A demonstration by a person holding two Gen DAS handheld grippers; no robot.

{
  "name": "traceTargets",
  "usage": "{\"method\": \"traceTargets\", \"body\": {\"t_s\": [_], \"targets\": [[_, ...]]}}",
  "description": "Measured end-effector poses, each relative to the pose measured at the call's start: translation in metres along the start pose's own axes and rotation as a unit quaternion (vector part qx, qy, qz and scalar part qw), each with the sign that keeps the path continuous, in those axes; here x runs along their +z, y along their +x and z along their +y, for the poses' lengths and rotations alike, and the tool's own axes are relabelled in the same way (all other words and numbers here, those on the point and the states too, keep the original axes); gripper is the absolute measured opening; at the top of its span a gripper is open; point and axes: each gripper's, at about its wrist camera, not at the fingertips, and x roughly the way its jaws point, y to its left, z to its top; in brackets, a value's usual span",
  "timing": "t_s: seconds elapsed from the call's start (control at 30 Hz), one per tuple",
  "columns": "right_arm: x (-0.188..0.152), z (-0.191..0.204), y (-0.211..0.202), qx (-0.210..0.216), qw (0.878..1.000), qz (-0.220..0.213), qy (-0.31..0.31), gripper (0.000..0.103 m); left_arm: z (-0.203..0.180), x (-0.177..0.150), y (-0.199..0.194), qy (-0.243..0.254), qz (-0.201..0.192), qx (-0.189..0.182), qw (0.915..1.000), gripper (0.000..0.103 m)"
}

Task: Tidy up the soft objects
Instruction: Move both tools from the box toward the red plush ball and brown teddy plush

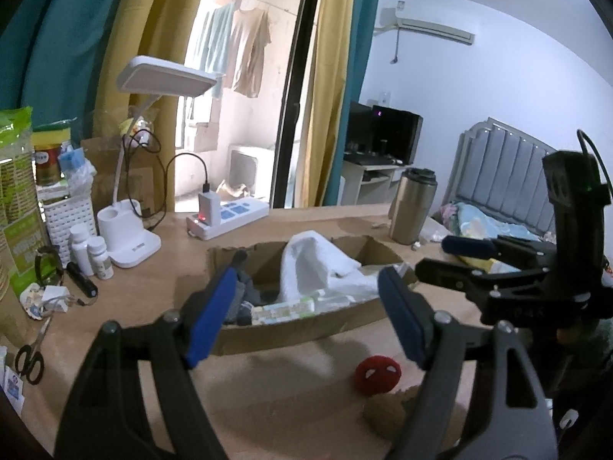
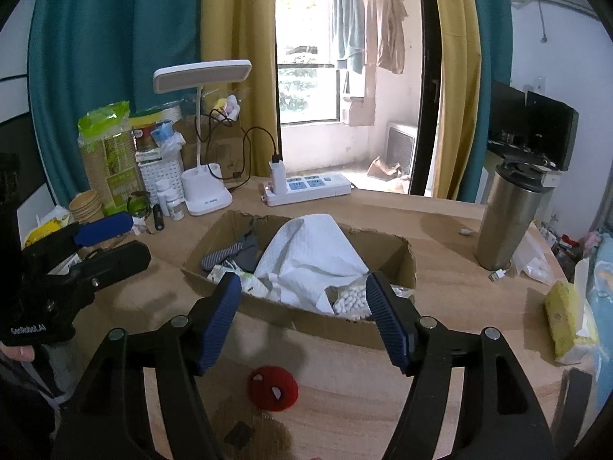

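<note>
Both my left gripper (image 1: 306, 314) and right gripper (image 2: 302, 316) hang wide open, empty. The white towel (image 2: 310, 257) mounds above the cardboard box (image 2: 394, 253) at twelve o'clock; I could snag and drag it out.

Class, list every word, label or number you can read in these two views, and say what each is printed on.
"GenRobot.AI": white lettering on the left gripper body.
Green packet, lamp base, white bottles: print too blurred to read.
</note>
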Motion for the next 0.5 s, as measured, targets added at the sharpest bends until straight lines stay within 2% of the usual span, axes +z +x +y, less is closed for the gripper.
{"method": "traceTargets", "body": {"t_s": [0.1,0.3,0.5], "targets": [[-0.005,0.001,-0.006,0.001,1.000,0.001,0.001,0.077,0.001,-0.005,-0.004,0.000,0.008,0.005,1.0000,0.078],[-0.021,0.005,-0.013,0.006,1.000,0.009,0.009,0.078,-0.001,-0.018,-0.011,0.003,0.021,-0.005,0.9998,0.084],[-0.042,0.010,-0.012,0.009,0.999,0.034,0.015,0.078,-0.003,-0.028,-0.017,0.000,0.033,-0.014,0.9994,0.087]]}}
